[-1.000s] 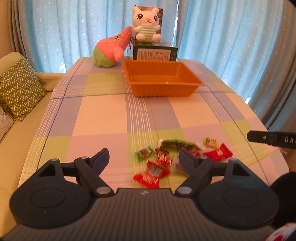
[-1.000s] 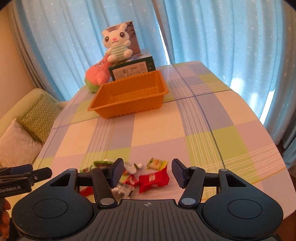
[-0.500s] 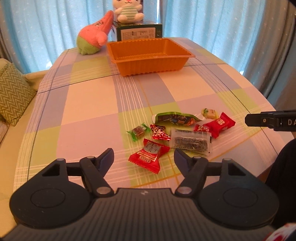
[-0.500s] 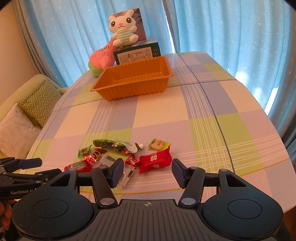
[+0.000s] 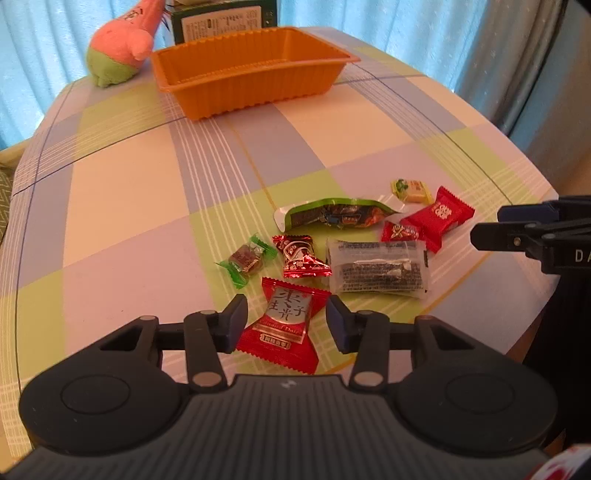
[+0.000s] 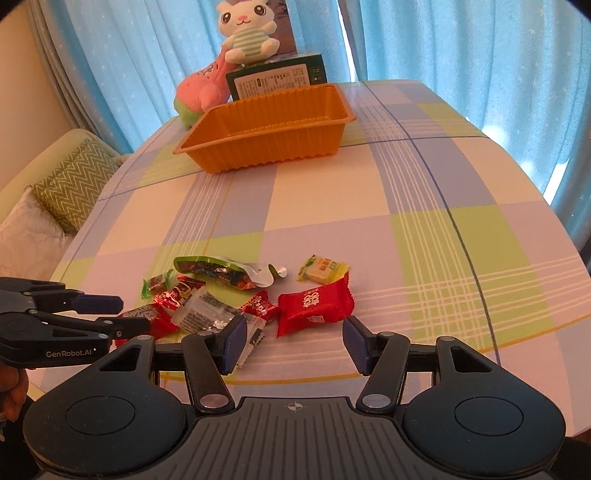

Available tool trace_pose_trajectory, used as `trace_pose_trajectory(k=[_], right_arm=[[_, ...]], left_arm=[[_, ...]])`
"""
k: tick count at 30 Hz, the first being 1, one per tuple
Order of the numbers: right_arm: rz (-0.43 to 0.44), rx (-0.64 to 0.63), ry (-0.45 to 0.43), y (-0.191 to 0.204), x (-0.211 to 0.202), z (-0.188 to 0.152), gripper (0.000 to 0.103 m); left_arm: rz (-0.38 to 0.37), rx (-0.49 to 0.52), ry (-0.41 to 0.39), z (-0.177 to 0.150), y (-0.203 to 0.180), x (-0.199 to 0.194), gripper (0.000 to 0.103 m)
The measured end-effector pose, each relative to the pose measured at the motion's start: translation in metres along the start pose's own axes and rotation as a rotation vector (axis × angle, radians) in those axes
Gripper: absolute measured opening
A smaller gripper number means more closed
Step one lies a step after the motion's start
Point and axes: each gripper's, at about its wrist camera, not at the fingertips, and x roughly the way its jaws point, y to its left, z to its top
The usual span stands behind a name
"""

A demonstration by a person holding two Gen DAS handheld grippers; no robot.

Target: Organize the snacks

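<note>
Both tilted down: left hand-held gripper (image 5: pixel 286 321) closing round red date candy (image 5: pixel 282 326), right hand-held gripper (image 6: pixel 291 341) open w/ nothing gripped.

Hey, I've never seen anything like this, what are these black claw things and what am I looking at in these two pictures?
Those are hand-held tongs, one in each of a person's hands, each with a camera looking forward along its two fingers. One picture is from the left tongs, the other from the right tongs.

On the checked tablecloth lies a cluster of wrapped snacks, with an empty orange tray farther back and plush toys behind it.

The left tongs are closing around a red date candy, which lies between the fingers; the pads do not press it yet. The right tongs are open above a red wrapped snack. Nothing is held.
</note>
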Motion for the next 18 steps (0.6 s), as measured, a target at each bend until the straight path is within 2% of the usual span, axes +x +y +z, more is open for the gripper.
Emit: trace_pose_trajectory(k=[9, 14, 18], right_arm=[[0.024, -0.062, 0.021, 0.012, 0.02, 0.003, 0.058], [0.043, -0.137, 0.026, 0.023, 0.028, 0.004, 0.058], [0.092, -0.244, 0.033, 0.037, 0.035, 0.006, 0.058]], left_arm=[[-0.005, 0.053, 0.072, -0.003, -0.003, 0.018, 0.026], [0.0, 0.018, 0.07, -0.008, -0.001, 0.017, 0.022], [0.019, -0.04, 0.038, -0.008, 0.006, 0.003, 0.022]])
